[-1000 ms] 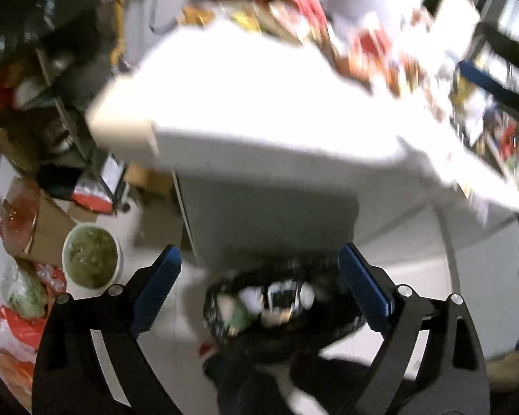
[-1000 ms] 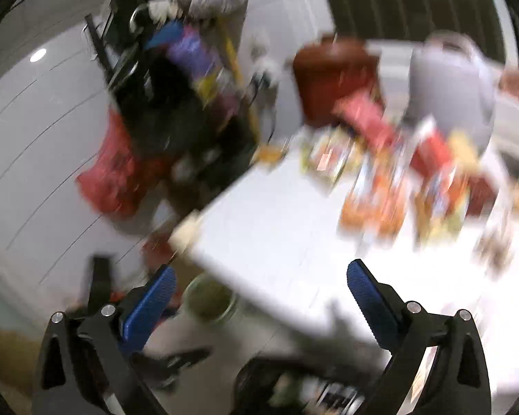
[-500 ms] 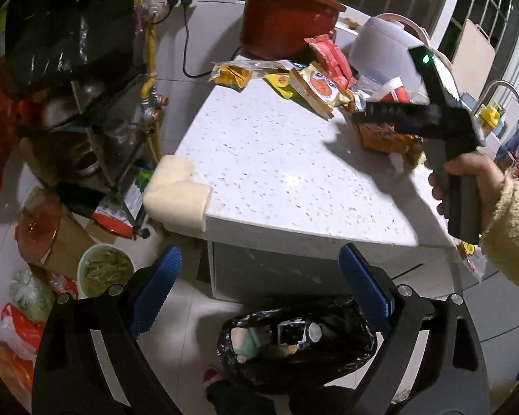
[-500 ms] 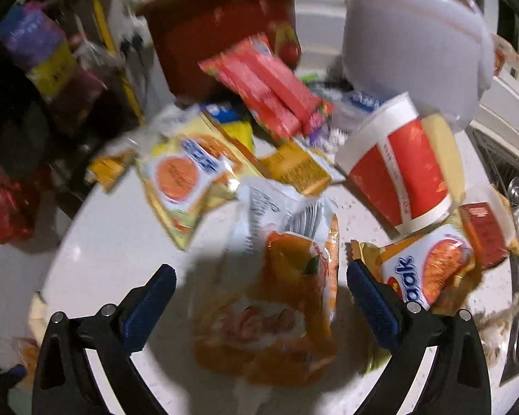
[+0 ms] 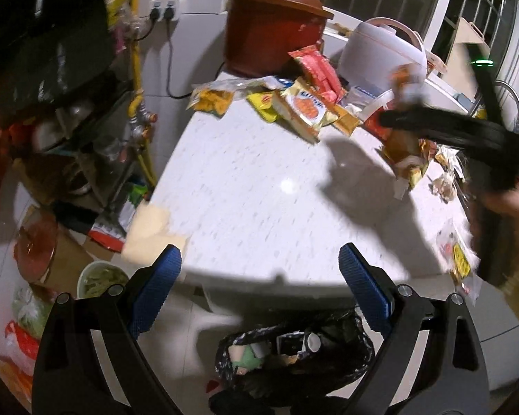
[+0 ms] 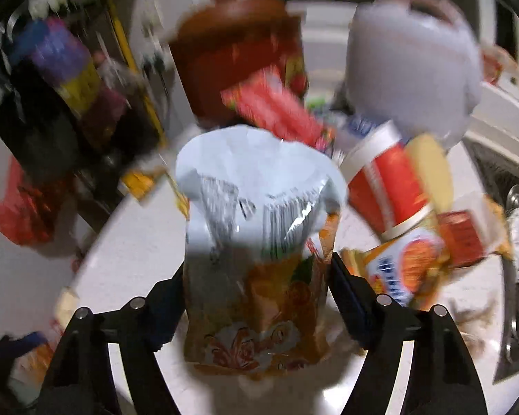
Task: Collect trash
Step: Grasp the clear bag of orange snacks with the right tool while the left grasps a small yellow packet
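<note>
My right gripper (image 6: 256, 297) is shut on an orange and silver snack bag (image 6: 259, 242) and holds it up above the white counter (image 6: 131, 235). In the left wrist view the right gripper (image 5: 398, 117) shows blurred over the counter's right side with the bag (image 5: 403, 152) hanging from it. My left gripper (image 5: 259, 287) is open and empty, held off the counter's near edge, above a black trash bag (image 5: 294, 363) on the floor that holds several scraps. More wrappers (image 5: 304, 107) lie at the counter's far side.
A brown crock pot (image 5: 273, 31) and a white rice cooker (image 5: 384, 48) stand at the back. A red and white cup (image 6: 391, 190) and more wrappers (image 6: 408, 263) lie right. A cluttered rack (image 5: 69, 121) and a bowl (image 5: 100, 276) are at the left.
The right gripper reached the orange bag on the counter, closed on it and lifted it. The left gripper rose and tilted toward the counter, staying open over the trash bag.
</note>
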A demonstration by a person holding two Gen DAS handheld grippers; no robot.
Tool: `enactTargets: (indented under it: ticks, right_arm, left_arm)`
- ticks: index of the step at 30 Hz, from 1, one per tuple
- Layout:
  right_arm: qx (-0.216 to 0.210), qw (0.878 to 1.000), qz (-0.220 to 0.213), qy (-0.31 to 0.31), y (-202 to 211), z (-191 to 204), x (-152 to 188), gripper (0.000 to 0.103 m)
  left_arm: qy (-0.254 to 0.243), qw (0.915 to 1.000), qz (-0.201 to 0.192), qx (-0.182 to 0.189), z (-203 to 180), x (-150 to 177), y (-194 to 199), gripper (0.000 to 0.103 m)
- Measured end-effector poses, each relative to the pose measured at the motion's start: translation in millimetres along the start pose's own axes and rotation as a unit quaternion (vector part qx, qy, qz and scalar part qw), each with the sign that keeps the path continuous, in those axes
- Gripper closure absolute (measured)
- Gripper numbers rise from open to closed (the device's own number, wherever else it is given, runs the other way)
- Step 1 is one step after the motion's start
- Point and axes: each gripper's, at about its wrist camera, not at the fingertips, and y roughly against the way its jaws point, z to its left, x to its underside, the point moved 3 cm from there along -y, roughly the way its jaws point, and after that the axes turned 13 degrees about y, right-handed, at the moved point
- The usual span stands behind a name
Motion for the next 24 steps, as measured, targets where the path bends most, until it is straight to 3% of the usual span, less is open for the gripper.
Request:
enactTargets:
  ticks: [6, 9, 12, 14, 18, 21, 23, 24]
  right_arm:
    - [-0.017, 0.999, -0.037, -0.028, 61.9, -13.8, 10.5, 0.03]
    - [-0.017, 0.998, -0.047, -0.043, 76.3, -20.8, 20.8, 0.031]
    - [-0.02, 0.997, -0.051, -0.06, 88.0, -30.8, 27.6, 0.032]
    - [-0.024, 0.996, -0.052, -0.07, 93.2, -33.3, 31.2, 0.032]
    - [-0.028, 0.995, -0.05, -0.077, 94.3, -36.6, 39.8, 0.032]
    - [-0.033, 0.995, -0.044, -0.078, 90.7, -36.9, 42.7, 0.033]
    - [-0.04, 0.995, -0.041, -0.082, 86.7, -37.0, 42.4, 0.036]
    - [-0.045, 0.995, -0.041, -0.083, 84.9, -36.2, 41.8, 0.036]
  left_arm:
    - [0.003, 0.9989, 0.003, 0.046, -38.8, -62.3, -47.9, 0.013]
    - [0.028, 0.9974, 0.025, 0.061, -54.0, -98.0, -88.8, 0.013]
    - [0.05, 0.9974, 0.023, 0.047, -62.6, -132.0, -121.4, 0.013]
    - [0.047, 0.9978, 0.044, 0.015, -67.5, -148.2, -150.4, 0.013]
    - [0.053, 0.9952, 0.08, -0.02, -66.7, -151.8, -187.1, 0.013]
    - [0.058, 0.9957, 0.068, -0.022, -69.1, -152.4, -190.7, 0.013]
    - [0.051, 0.9971, 0.056, -0.009, -73.0, -151.6, -187.8, 0.022]
    - [0.047, 0.9977, 0.049, 0.001, -75.0, -151.7, -185.1, 0.036]
